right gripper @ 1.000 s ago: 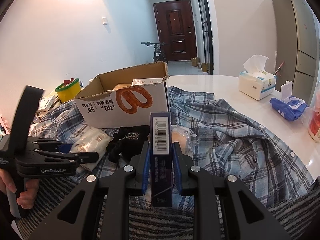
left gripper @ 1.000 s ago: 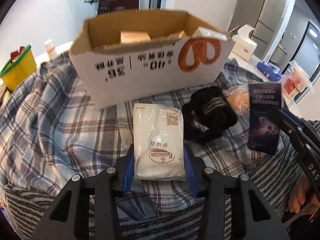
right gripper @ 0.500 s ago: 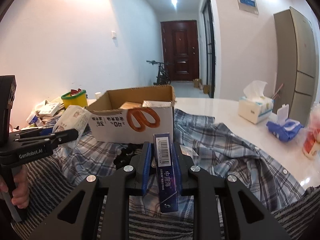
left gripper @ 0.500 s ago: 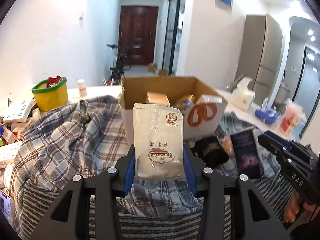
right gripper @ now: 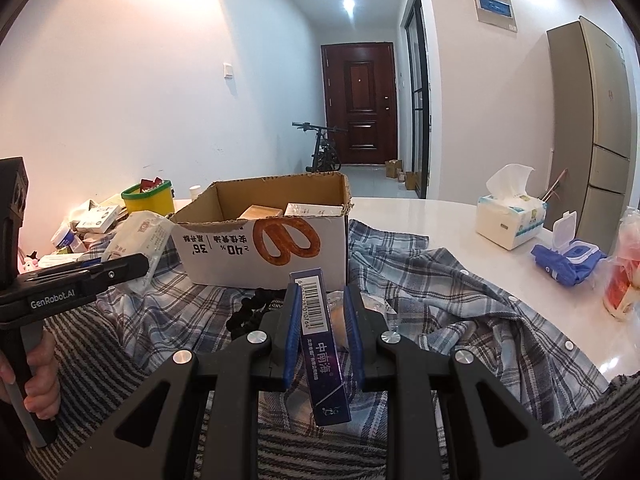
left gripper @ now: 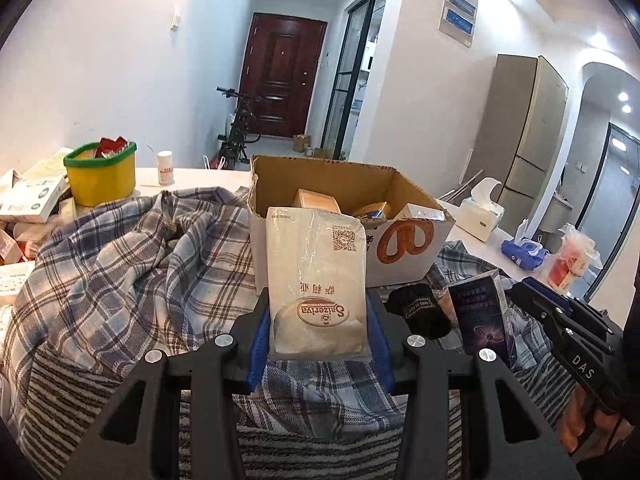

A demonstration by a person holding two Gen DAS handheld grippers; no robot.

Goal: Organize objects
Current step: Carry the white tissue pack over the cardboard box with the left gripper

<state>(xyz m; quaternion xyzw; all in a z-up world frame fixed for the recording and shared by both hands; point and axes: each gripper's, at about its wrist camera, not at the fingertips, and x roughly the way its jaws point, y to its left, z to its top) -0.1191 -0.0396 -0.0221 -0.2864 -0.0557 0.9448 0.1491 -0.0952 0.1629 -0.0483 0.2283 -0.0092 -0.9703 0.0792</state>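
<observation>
My left gripper (left gripper: 318, 330) is shut on a white packet (left gripper: 318, 280) with a red oval label, held upright above the plaid cloth and in front of the open cardboard box (left gripper: 404, 248). The same packet (right gripper: 140, 236) and left gripper (right gripper: 120, 270) show at the left of the right wrist view. My right gripper (right gripper: 322, 320) is shut on a slim dark-blue box (right gripper: 324, 340) with a barcode, tilted, in front of the cardboard box (right gripper: 264, 252). That blue box (left gripper: 482, 312) appears at the right of the left wrist view. Several small cartons lie inside the cardboard box.
A plaid shirt (left gripper: 132, 256) covers the table. A black fabric item (left gripper: 420, 312) lies before the box. A yellow tub (left gripper: 100, 174), a white bottle (left gripper: 165, 167) and piled packages stand at the left. A tissue box (right gripper: 510, 218), blue wipes pack (right gripper: 568, 258) and red-white bag (right gripper: 624, 272) sit at the right.
The left gripper has lifted the white packet off the cloth and tilted up, so the box now sits lower and farther in its view. The right gripper rose slightly with the blue box.
</observation>
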